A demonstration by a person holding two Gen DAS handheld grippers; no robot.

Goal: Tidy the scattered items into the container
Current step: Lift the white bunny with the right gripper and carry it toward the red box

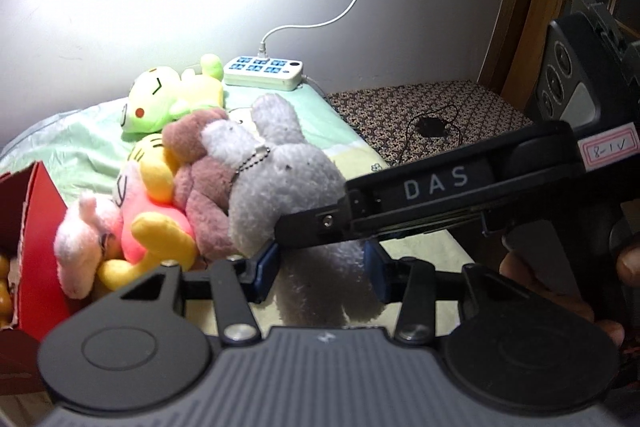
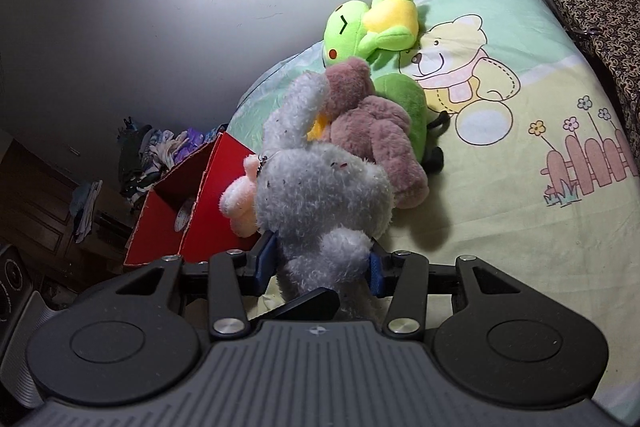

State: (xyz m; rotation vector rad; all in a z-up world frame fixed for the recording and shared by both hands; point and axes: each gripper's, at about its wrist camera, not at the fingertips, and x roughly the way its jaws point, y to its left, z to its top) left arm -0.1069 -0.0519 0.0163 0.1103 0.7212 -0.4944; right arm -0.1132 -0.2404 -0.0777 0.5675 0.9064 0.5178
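I had both claws clenched on the same grey plush rabbit (image 2: pixel 320 187): the right claw (image 2: pixel 320 263) pinched its lower body between the blue pads, and the left claw (image 1: pixel 320 267) gripped it lower down, near the feet, so that the two sat almost on top of each other. The rabbit's long axis ran away from me, ears (image 2: pixel 300 107) pointing toward the wall, over the heap of other soft toys on the bed (image 2: pixel 520 87). What mattered was the red box (image 2: pixel 188 203). Taking the rabbit as my mark, the box stood just to its left and a little lower, its open mouth facing up, with the pink toy (image 1: pixel 88 239) between them. I judged the left claw nearer the box, so the carry should swing left, clearing the box's near wall.
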